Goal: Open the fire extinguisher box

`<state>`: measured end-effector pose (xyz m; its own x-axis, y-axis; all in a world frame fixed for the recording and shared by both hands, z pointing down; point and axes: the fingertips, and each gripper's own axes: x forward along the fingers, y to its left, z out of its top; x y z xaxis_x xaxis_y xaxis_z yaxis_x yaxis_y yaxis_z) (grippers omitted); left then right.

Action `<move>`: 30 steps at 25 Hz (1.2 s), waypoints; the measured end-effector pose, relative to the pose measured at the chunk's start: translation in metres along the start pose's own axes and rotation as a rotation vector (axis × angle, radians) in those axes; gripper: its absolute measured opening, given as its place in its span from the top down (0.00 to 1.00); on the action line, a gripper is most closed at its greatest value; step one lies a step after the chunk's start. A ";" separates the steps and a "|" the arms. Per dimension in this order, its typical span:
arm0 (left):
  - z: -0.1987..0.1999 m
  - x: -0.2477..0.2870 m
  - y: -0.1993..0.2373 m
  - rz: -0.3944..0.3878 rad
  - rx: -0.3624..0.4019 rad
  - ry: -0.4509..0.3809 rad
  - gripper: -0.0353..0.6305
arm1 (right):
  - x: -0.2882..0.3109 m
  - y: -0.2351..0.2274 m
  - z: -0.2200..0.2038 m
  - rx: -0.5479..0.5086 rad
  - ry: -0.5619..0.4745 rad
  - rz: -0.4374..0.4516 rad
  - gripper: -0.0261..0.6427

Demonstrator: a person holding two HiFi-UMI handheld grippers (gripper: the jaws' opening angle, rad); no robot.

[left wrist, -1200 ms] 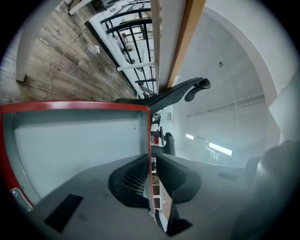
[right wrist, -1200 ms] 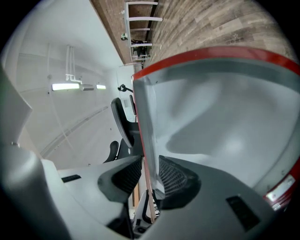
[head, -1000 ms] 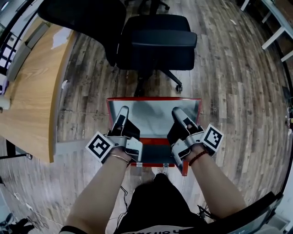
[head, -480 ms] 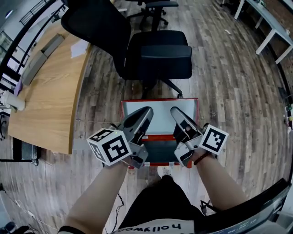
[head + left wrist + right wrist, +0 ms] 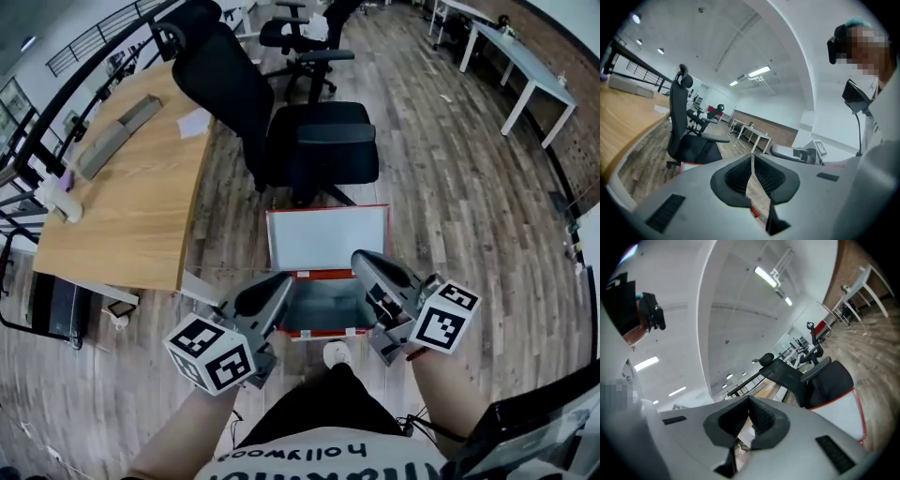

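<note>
The red fire extinguisher box (image 5: 322, 330) stands on the wooden floor with its lid (image 5: 326, 238) swung up and back, pale inner face showing. The box's grey inside is exposed. My left gripper (image 5: 282, 285) hovers over the box's left front corner, its jaws shut with nothing between them. Above the box's right side my right gripper (image 5: 360, 262) is raised, also shut and empty. Neither touches the box. The left gripper (image 5: 752, 157) view points at the room, with a sliver of the box's red edge (image 5: 687, 164). In the right gripper (image 5: 749, 402) view the lid (image 5: 840, 412) is at lower right.
A black office chair (image 5: 317, 141) stands right behind the open lid. A wooden desk (image 5: 127, 211) runs along the left. White tables (image 5: 523, 62) stand at far right. The person's shoe (image 5: 335, 354) is against the box's front.
Both grippers have lifted off the open box and drawn back toward the body. The right gripper's jaws have shut. The head view has tilted up, showing more of the room.
</note>
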<state>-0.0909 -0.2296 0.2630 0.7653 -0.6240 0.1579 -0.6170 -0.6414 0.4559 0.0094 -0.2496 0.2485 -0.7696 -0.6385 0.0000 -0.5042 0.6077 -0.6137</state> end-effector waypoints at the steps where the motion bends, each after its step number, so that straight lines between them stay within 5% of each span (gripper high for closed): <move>1: 0.003 -0.014 -0.010 0.007 0.026 0.000 0.91 | -0.010 0.014 -0.002 -0.046 0.022 -0.011 0.95; 5: 0.011 -0.063 -0.039 0.030 -0.002 -0.058 0.91 | -0.049 0.053 0.007 -0.184 0.048 -0.058 0.95; 12: 0.029 -0.077 -0.015 0.153 -0.039 -0.091 0.91 | -0.067 0.065 0.050 -0.383 0.062 -0.108 0.95; 20: 0.074 0.003 -0.027 0.118 0.202 -0.104 0.91 | -0.035 0.026 0.087 -0.505 0.090 -0.101 0.94; 30: 0.076 0.038 -0.040 0.083 0.314 -0.045 0.91 | -0.007 -0.009 0.071 -0.526 0.237 -0.192 0.94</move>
<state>-0.0509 -0.2611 0.1838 0.7054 -0.6945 0.1416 -0.7087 -0.6895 0.1493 0.0474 -0.2839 0.1977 -0.6815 -0.6739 0.2852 -0.7221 0.6825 -0.1128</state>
